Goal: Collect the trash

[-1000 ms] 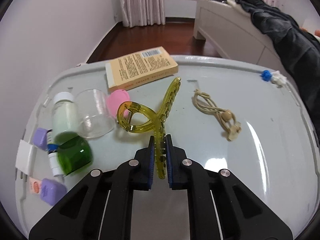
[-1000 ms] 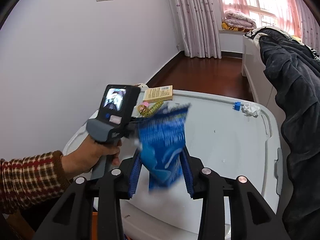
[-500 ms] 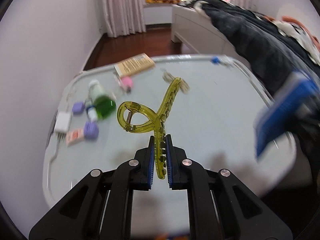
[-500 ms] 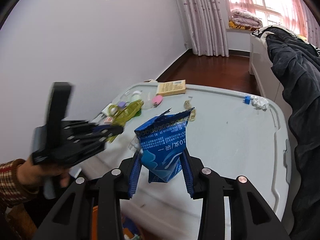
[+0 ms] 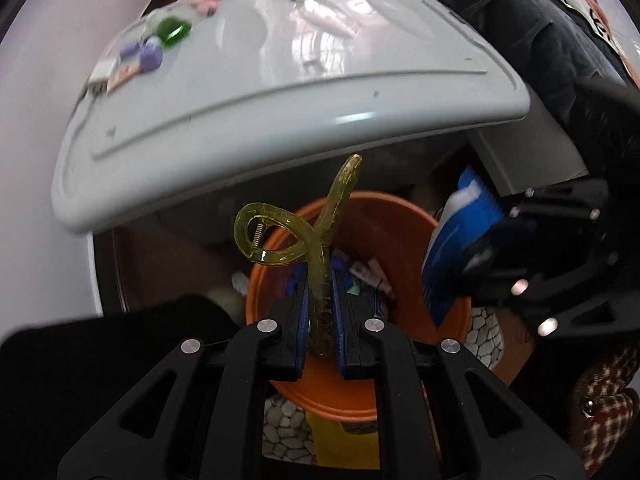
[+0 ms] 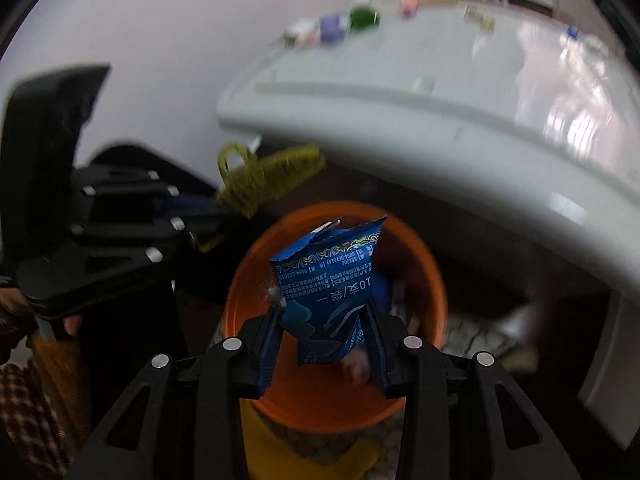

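Note:
My left gripper is shut on a yellow-green hair claw clip, held over the orange bucket on the floor. The bucket holds some wrappers. My right gripper is shut on a torn blue snack packet, also above the orange bucket. In the left wrist view the blue packet shows at the right with the right gripper behind it. From the right wrist camera, the left gripper and the claw clip appear at the left, blurred.
The grey lid of a storage box overhangs the bucket; on its far side lie a green bottle, purple caps, a yellow box and a hair tie. Dark clothing lies at the right. A yellow stool stands beneath the bucket. A plaid sleeve is at lower left.
Both grippers have left the box lid and swung down over the orange bucket, tilting steeply downward. The clip and the blue packet stay gripped.

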Motion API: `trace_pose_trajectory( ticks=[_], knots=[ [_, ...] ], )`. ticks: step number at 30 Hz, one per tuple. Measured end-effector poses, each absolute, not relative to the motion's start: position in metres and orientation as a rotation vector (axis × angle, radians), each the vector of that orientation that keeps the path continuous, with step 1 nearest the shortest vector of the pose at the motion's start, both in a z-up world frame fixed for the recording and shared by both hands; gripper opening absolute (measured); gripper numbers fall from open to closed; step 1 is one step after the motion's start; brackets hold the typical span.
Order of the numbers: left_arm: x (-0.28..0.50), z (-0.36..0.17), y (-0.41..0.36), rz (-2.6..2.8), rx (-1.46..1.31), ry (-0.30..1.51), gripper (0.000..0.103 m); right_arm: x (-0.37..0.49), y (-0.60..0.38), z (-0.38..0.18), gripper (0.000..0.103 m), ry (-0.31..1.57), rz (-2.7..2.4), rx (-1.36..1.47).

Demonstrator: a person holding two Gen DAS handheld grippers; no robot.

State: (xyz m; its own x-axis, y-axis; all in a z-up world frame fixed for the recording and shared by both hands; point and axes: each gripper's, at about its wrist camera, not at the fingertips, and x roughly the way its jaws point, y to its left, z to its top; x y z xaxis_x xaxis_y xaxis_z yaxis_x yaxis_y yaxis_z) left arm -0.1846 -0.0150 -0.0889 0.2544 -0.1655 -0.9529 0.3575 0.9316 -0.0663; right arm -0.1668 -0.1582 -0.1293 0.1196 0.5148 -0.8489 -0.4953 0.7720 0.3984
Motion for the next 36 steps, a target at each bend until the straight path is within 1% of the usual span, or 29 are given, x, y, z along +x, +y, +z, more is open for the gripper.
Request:
trace_pose_trajectory(
  ticks=[3, 4, 5, 7, 8, 9, 10, 11, 13, 15, 17, 21, 23, 25, 26, 28, 33, 36],
  knots=[
    [-0.189, -0.091, -0.01, -0.334, 0.157, 1.267, 0.01, -0.174, -0.146, -0.147, 0.039, 1.317, 0.747, -0.023],
    [-0.189, -0.09, -0.009, -0.329, 0.154, 1.263, 0.01, -0.176, -0.144, -0.151, 0.041, 1.334, 0.75, -0.03],
    [-0.189, -0.089, -0.009, -0.323, 0.152, 1.258, 0.01, -0.179, -0.142, -0.155, 0.05, 1.346, 0.749, -0.039],
    [-0.191, -0.086, -0.009, -0.312, 0.152, 1.246, 0.01, -0.178, -0.14, -0.158, 0.064, 1.356, 0.744, -0.05],
    [-0.191, -0.084, -0.009, -0.31, 0.152, 1.241, 0.015, -0.177, -0.139, -0.158, 0.067, 1.358, 0.745, -0.048],
    [-0.191, -0.083, -0.009, -0.303, 0.156, 1.235, 0.018, -0.176, -0.139, -0.157, 0.069, 1.359, 0.744, -0.044],
    [-0.193, -0.081, -0.01, -0.293, 0.162, 1.226, 0.027, -0.175, -0.14, -0.156, 0.073, 1.353, 0.734, -0.041],
    [-0.192, -0.08, -0.011, -0.284, 0.169, 1.216, 0.037, -0.174, -0.14, -0.156, 0.077, 1.35, 0.729, -0.038],
    [-0.192, -0.076, -0.012, -0.266, 0.185, 1.189, 0.048, -0.17, -0.144, -0.156, 0.079, 1.346, 0.716, -0.028],
    [-0.189, -0.071, -0.013, -0.25, 0.203, 1.162, 0.053, -0.166, -0.148, -0.155, 0.082, 1.336, 0.691, -0.027],
    [-0.184, -0.065, -0.015, -0.234, 0.223, 1.134, 0.062, -0.164, -0.152, -0.15, 0.086, 1.314, 0.667, -0.028],
    [-0.167, -0.05, -0.017, -0.214, 0.223, 1.069, 0.064, -0.153, -0.169, -0.129, 0.091, 1.25, 0.582, -0.048],
    [-0.156, -0.043, -0.02, -0.204, 0.224, 1.049, 0.072, -0.143, -0.177, -0.118, 0.093, 1.216, 0.536, -0.065],
    [-0.141, -0.033, -0.022, -0.188, 0.22, 1.007, 0.074, -0.127, -0.186, -0.101, 0.094, 1.177, 0.479, -0.078],
    [-0.131, -0.027, -0.025, -0.181, 0.217, 0.984, 0.076, -0.119, -0.19, -0.093, 0.097, 1.162, 0.461, -0.086],
    [-0.116, -0.019, -0.03, -0.171, 0.211, 0.956, 0.078, -0.098, -0.194, -0.072, 0.098, 1.111, 0.419, -0.115],
    [-0.063, -0.001, -0.041, -0.142, 0.162, 0.893, 0.078, -0.041, -0.2, -0.026, 0.098, 0.971, 0.294, -0.19],
    [-0.033, 0.009, -0.045, -0.127, 0.121, 0.863, 0.079, -0.006, -0.211, -0.001, 0.098, 0.89, 0.237, -0.157]
  ],
)
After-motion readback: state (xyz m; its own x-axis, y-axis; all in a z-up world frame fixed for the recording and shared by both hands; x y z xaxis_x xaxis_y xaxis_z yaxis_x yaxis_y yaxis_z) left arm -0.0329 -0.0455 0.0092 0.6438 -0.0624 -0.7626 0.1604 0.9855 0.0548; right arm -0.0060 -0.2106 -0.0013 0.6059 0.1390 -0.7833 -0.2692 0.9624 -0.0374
